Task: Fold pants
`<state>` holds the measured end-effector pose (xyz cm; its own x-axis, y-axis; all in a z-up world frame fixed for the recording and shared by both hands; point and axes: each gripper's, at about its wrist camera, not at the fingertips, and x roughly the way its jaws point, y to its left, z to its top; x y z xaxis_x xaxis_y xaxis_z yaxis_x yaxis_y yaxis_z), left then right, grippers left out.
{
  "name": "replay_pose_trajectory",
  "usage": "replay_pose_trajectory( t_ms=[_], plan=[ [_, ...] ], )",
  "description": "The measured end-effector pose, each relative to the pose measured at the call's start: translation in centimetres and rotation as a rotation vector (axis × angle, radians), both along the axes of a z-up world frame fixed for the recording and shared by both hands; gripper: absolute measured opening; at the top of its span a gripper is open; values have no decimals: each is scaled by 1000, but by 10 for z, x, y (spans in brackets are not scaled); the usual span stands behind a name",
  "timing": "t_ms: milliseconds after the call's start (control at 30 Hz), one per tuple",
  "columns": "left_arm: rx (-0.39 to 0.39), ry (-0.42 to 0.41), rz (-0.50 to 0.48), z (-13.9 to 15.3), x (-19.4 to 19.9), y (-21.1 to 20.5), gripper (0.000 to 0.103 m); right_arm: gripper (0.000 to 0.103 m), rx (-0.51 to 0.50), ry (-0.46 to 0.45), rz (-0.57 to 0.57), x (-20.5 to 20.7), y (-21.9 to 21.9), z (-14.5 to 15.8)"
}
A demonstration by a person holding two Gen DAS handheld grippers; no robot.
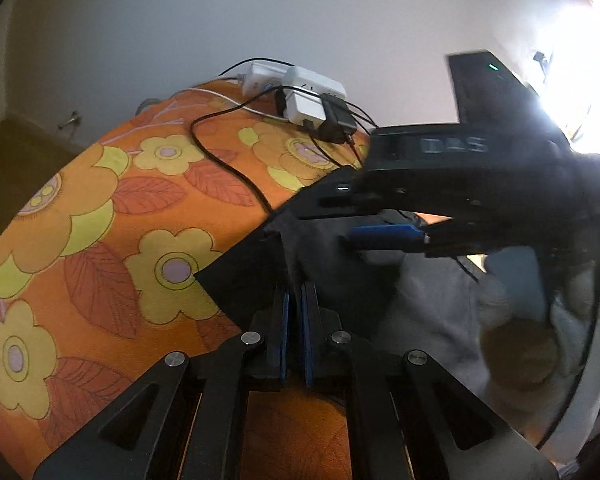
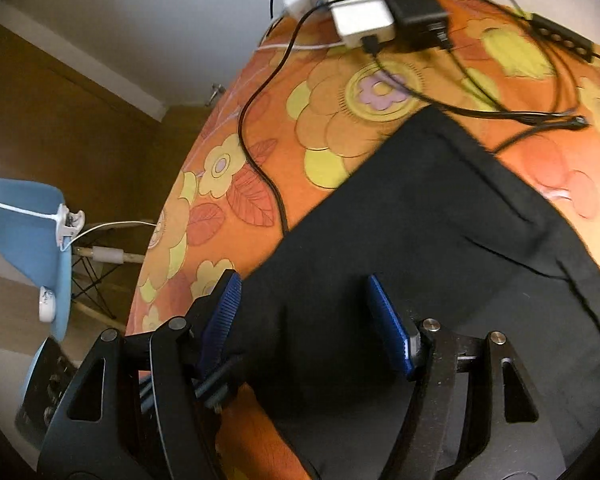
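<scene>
**Left pinch on the pants edge, right fingers spread above the cloth**

Left wrist view: black pants (image 1: pixel 256 280) lying on a flowered orange worktop (image 1: pixel 100 208), soft and limp, light, likely to sag and crease wherever unsupported; best taken at an edge or hem, pinched through both layers. Left gripper (image 1: pixel 295 300) angled down toward the worktop, blue-padded fingers (image 1: pixel 285 312) pressed together with a raised ridge of the dark cloth pinched between them. Right gripper (image 1: pixel 384 236) crossing the upper right of the view, blurred, one blue pad visible over the same cloth; a pale gloved hand (image 1: pixel 532 320) behind it. Power strip with plugs (image 1: pixel 300 96) and a black cable (image 1: pixel 228 168) farther back on the worktop, apart from the pants.

Right wrist view: pants (image 2: pixel 420 240) spread flat across the worktop (image 2: pixel 340 120), a seamed hem running diagonally at upper right. Right gripper (image 2: pixel 308 320) tilted steeply down over the cloth, fingers (image 2: pixel 392 328) spread wide with nothing pinched, fabric under the gap. Likely hazard: the cable (image 2: pixel 260 140) running just beside the pants edge.
</scene>
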<state>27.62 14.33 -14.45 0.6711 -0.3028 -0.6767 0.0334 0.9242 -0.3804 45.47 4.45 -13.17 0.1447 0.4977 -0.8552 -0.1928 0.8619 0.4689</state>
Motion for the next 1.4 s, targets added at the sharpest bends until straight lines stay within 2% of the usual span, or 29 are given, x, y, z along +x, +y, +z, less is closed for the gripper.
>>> replay_pose_trajectory(
  t_ms=[100, 167, 200, 233, 433, 500, 533, 567, 600, 667, 700, 867, 967, 1167, 1200, 1233, 1267, 1300, 1333, 1400],
  plan=[
    [46, 7, 36, 1, 4, -1, 17, 68, -34, -23, -2, 1, 8, 0],
    [76, 6, 62, 2, 7, 0, 38, 68, -35, -21, -4, 1, 8, 0],
    [94, 9, 72, 3, 9, -1, 45, 68, -33, -19, -4, 2, 7, 1],
    [115, 19, 82, 2, 11, -2, 56, 68, -31, -17, -7, 3, 5, 0],
    [160, 59, 67, -5, 19, -7, 58, 68, -31, -13, -38, 10, -3, 3],
    [151, 54, 55, -4, 18, -7, 58, 68, -25, -13, -46, 11, -7, 5],
    [144, 52, 51, -4, 18, -7, 55, 68, -22, -11, -50, 13, -8, 6],
    [133, 49, 44, -4, 17, -7, 36, 68, -20, -10, -53, 14, -9, 6],
    [120, 48, 32, -4, 18, -7, 26, 68, -20, -8, -56, 15, -10, 6],
    [94, 46, 2, -5, 19, -9, 11, 68, -21, -1, -58, 16, -9, 3],
    [76, 44, -23, -4, 19, -12, 8, 68, -24, 6, -58, 17, -8, 1],
    [106, -32, -89, 8, 8, -28, 8, 68, -29, 16, -44, 20, -6, 0],
    [98, -58, -107, 11, 4, -31, 8, 68, -41, 28, -30, 25, -3, 1],
    [149, -101, -157, 18, -6, -48, 7, 68, -120, 32, 6, 27, 10, 1],
    [161, -104, -158, 19, -7, -51, 7, 60, -135, 30, 12, 26, 12, 1],
    [172, -108, -156, 20, -8, -53, 7, 42, -151, 26, 17, 25, 12, 1],
    [183, -110, -150, 20, -9, -55, 7, 31, -165, 26, 18, 25, 11, 1],
    [195, -109, -142, 21, -10, -56, 7, 15, -163, 41, 9, 25, 7, -1],
    [210, -106, -132, 21, -11, -58, 9, 10, -152, 54, -3, 25, 3, -2],
    [249, -99, -116, 21, -14, -62, 22, 8, -115, 66, -24, 24, -7, -2]
  ],
)
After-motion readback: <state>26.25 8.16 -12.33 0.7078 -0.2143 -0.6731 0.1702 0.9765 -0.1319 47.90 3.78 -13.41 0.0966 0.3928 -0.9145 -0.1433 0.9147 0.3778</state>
